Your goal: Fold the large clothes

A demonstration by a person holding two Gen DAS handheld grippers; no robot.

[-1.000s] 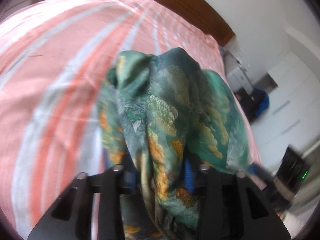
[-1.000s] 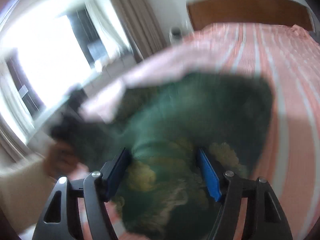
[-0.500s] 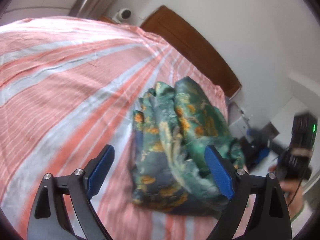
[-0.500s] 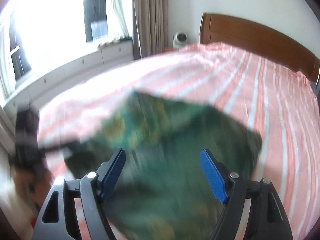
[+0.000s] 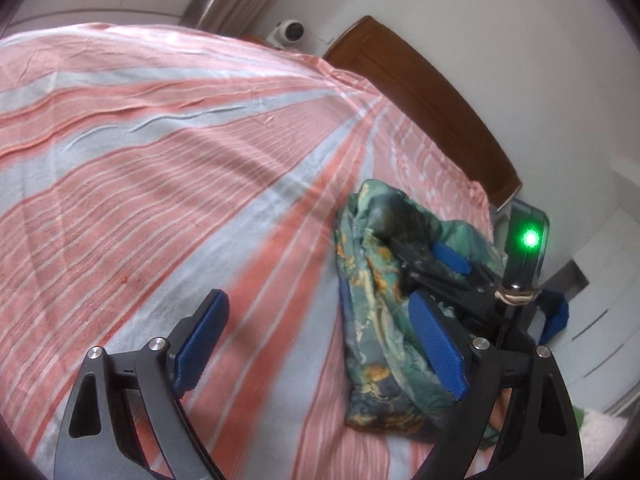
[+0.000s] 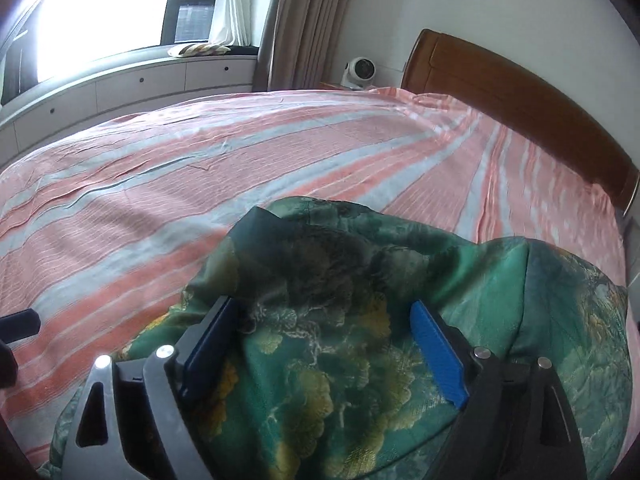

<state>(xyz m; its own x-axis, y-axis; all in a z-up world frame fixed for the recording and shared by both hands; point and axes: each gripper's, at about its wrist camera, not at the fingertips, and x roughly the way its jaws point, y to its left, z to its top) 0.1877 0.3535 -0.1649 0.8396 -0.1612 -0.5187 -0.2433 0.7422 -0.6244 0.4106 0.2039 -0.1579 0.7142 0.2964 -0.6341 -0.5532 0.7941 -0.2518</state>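
A green garment [image 5: 376, 300] with yellow and orange print lies bunched on the pink and grey striped bed [image 5: 160, 184]. My left gripper [image 5: 320, 344] is open and empty, hovering above the bed to the left of the garment. My right gripper [image 6: 324, 344] is open, its jaws wide apart over the crumpled garment [image 6: 360, 320], which fills the lower half of the right wrist view. The right gripper also shows in the left wrist view [image 5: 452, 264], resting on the garment.
A wooden headboard [image 6: 520, 104] runs along the far side of the bed. A small white fan [image 6: 360, 72] stands beside it. A curtain [image 6: 308, 20], window and white drawer bench [image 6: 132, 84] lie beyond the bed.
The left gripper has let go of the garment, opened and pulled away to the left. The garment has dropped from hanging onto the bed. The right gripper has come down over it.
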